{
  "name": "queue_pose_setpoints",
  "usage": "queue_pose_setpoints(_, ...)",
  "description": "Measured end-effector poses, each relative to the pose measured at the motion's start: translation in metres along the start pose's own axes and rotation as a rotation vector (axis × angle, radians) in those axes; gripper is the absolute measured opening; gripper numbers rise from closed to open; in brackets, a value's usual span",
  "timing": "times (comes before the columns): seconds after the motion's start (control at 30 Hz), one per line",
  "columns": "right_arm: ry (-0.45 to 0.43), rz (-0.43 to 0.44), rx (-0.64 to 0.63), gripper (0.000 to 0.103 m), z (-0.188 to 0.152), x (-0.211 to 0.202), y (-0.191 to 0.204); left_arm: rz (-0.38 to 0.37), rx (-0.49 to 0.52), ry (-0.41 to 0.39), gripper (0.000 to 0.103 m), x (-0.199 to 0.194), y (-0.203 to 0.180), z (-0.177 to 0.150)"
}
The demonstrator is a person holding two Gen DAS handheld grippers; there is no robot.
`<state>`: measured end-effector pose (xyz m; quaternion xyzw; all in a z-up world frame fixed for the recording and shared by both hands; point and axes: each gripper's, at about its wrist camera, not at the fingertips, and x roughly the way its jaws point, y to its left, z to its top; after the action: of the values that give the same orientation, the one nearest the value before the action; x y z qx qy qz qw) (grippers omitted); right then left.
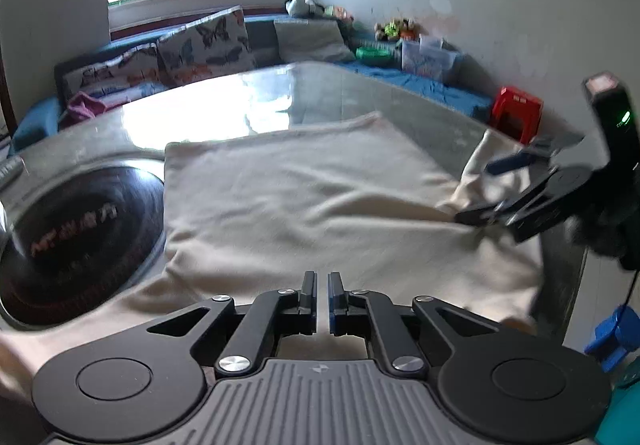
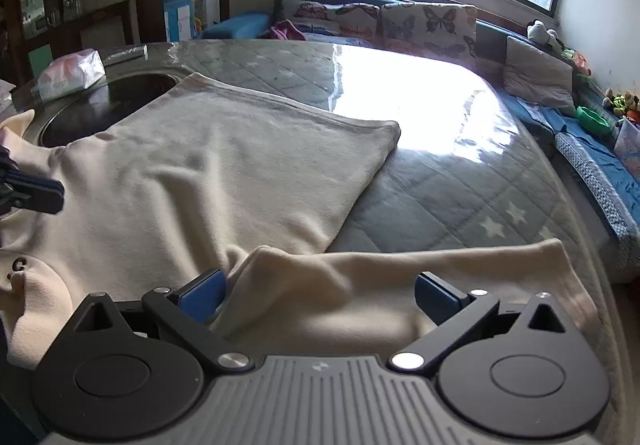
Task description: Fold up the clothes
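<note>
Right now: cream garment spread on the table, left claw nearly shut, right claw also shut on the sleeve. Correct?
Not quite. The right claw is open: the right wrist view shows its blue pads spread wide on either side of the sleeve. The cream garment does lie on the table, and the left claw is nearly shut.

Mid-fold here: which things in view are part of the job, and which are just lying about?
Job:
cream garment
sleeve, between the open jaws of the right gripper
left gripper, jaws nearly closed

Lying about:
tissue pack
black dish
red stool
butterfly cushions
</note>
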<state>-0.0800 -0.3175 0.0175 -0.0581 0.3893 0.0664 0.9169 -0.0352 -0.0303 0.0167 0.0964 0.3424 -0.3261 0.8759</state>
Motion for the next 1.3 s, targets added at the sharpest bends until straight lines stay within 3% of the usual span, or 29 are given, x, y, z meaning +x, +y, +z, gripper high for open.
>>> queue_pose_setpoints(0.17,-0.021,0.003,-0.023,0.102,0.019,-0.009,-0.003,0.019,-0.007,0.006,0.006,0.002,0.010,0.006)
queue_pose_setpoints(0.23,-0.033,-0.008,-0.022,0.102,0.032,-0.005,-0.008,0.046,-0.017,-0.004,0.015,0.004,0.018,0.012)
queue_pose_setpoints(0.47,0.006,0.002,0.029,0.102,0.073,0.038,-0.030,0.168,-0.062,0.005,0.021,0.015,0.052,0.022)
queue_pose_setpoints(0.73,0.082,-0.065,0.020,0.103,0.095,0.091,-0.044,0.174,-0.067,0.023,0.021,0.011,0.064,0.010)
queue_pose_setpoints(0.87,0.076,-0.078,0.009,0.103,0.109,0.106,-0.046,0.164,-0.082,0.023,0.023,0.010,0.064,0.015)
queue_pose_setpoints(1.13,0.068,-0.041,0.010,0.099,0.124,0.112,-0.047,0.233,-0.111,-0.013,0.039,0.042,0.079,0.071)
queue_pose_setpoints(1.3,0.070,0.028,0.040,0.087,0.123,0.106,-0.048,0.278,-0.148,-0.004,0.039,0.078,0.101,0.098)
